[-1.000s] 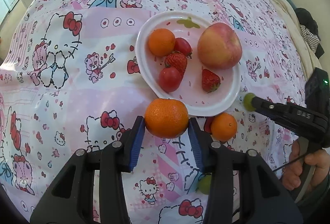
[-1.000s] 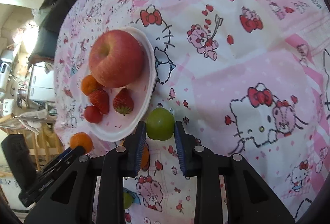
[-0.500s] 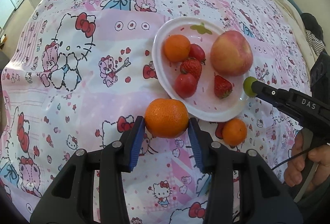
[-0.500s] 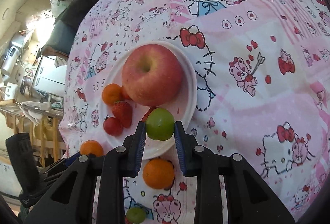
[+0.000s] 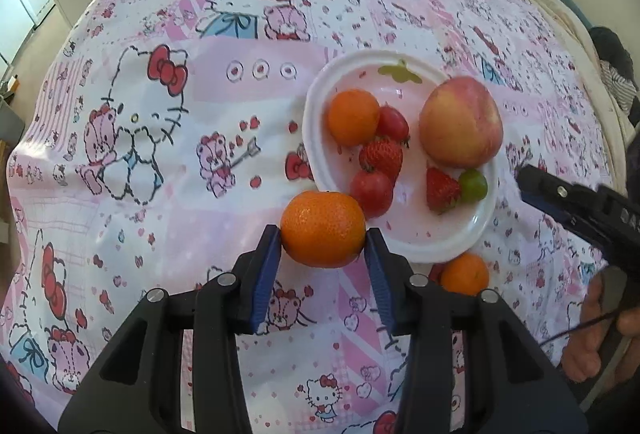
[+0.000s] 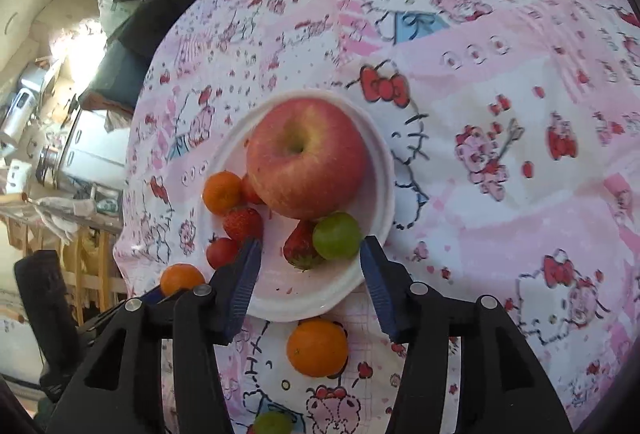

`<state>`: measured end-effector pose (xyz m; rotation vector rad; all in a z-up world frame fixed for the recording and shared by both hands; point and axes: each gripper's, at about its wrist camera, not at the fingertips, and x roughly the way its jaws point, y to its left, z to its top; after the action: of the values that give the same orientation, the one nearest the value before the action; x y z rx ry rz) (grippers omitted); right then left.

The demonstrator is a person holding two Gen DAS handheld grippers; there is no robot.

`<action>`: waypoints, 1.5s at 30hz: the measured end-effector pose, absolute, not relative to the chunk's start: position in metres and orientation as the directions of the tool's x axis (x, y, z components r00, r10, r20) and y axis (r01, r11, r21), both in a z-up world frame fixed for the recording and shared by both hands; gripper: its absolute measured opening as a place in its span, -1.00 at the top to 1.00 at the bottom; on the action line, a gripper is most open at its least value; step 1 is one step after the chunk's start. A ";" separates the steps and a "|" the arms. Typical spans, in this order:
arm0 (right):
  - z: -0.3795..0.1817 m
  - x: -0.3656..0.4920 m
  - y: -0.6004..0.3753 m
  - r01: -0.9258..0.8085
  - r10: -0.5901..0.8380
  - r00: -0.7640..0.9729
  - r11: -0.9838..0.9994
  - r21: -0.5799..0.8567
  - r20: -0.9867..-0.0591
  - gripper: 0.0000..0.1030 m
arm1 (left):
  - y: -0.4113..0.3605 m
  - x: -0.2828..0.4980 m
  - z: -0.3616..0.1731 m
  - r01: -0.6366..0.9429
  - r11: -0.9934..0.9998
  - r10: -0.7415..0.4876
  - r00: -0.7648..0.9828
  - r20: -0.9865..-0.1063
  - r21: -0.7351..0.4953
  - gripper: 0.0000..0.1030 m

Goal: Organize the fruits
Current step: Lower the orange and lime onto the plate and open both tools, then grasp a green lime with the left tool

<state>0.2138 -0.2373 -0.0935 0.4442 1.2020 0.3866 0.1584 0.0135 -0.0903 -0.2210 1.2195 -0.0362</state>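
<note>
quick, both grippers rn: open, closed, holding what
Left gripper: shut on the orange, held just short of the plate.
Right gripper: open and holding nothing; the green fruit lies on the plate.

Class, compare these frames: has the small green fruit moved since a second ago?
Yes. The green fruit left the right gripper, whose jaws now stand open, and lies on the white plate beside a strawberry, below the apple.

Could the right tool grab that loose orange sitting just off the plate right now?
Probably yes. The right tool is open and empty over the plate, and the orange lies on the cloth just below it with nothing on it. The tool would need to pull back a little.
</note>
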 end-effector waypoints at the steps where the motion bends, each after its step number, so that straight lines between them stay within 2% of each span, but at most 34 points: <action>1: -0.090 0.211 -0.240 -0.052 0.507 0.325 0.853 0.520 -0.799 -0.07 | 0.014 0.161 -0.088 -0.088 0.978 -0.148 0.350 -0.925 -0.190 0.25; 3: -0.081 0.205 -0.244 -0.061 0.489 0.337 0.864 0.500 -0.805 -0.22 | 0.013 0.168 -0.083 -0.083 0.978 -0.151 0.356 -0.922 -0.192 0.25; 5: -0.075 0.198 -0.249 -0.063 0.487 0.350 0.864 0.499 -0.800 -0.45 | 0.011 0.178 -0.077 -0.064 0.979 -0.157 0.363 -0.919 -0.193 0.25; 11: -0.073 0.196 -0.258 -0.050 0.520 0.349 0.841 0.538 -0.780 -0.50 | 0.001 0.221 -0.061 -0.002 0.977 -0.198 0.378 -0.904 -0.215 0.24; 14: -0.070 0.199 -0.255 -0.065 0.491 0.373 0.860 0.505 -0.788 -0.69 | -0.004 0.249 -0.064 -0.007 0.984 -0.164 0.371 -0.914 -0.179 0.24; 18: -0.071 0.206 -0.250 -0.081 0.430 0.394 0.897 0.435 -0.812 -0.72 | -0.010 0.276 -0.081 -0.002 0.980 -0.187 0.332 -0.925 -0.199 0.24; 25: -0.085 0.218 -0.250 -0.043 0.385 0.364 0.917 0.397 -0.848 -0.72 | -0.027 0.299 -0.109 0.044 0.984 -0.180 0.269 -0.946 -0.175 0.23; 27: -0.089 0.220 -0.250 -0.044 0.379 0.349 0.920 0.389 -0.857 -0.72 | -0.027 0.300 -0.111 0.045 0.978 -0.206 0.262 -0.943 -0.201 0.23; 28: -0.090 0.220 -0.250 -0.041 0.380 0.347 0.920 0.391 -0.858 -0.72 | -0.026 0.301 -0.110 0.045 0.977 -0.211 0.262 -0.942 -0.207 0.17; 30: -0.091 0.221 -0.252 -0.033 0.382 0.341 0.918 0.395 -0.859 -0.72 | -0.025 0.301 -0.107 0.048 0.977 -0.213 0.272 -0.938 -0.208 -0.19; 31: -0.091 0.221 -0.252 -0.030 0.381 0.340 0.918 0.395 -0.860 -0.72 | -0.024 0.299 -0.104 0.052 0.975 -0.222 0.283 -0.933 -0.216 -0.44; 32: -0.091 0.221 -0.252 -0.027 0.382 0.339 0.918 0.397 -0.860 -0.72 | -0.024 0.299 -0.102 0.057 0.974 -0.226 0.289 -0.930 -0.219 -0.53; 45: -0.067 0.200 -0.267 -0.019 0.389 0.399 0.909 0.416 -0.830 -0.72 | -0.004 0.254 -0.070 -0.001 0.990 -0.134 0.326 -0.936 -0.142 -0.53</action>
<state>0.2004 -0.2667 -0.0669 0.3689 1.1376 0.2657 0.2540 -0.0036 -0.0697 -0.1240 1.2370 -0.0877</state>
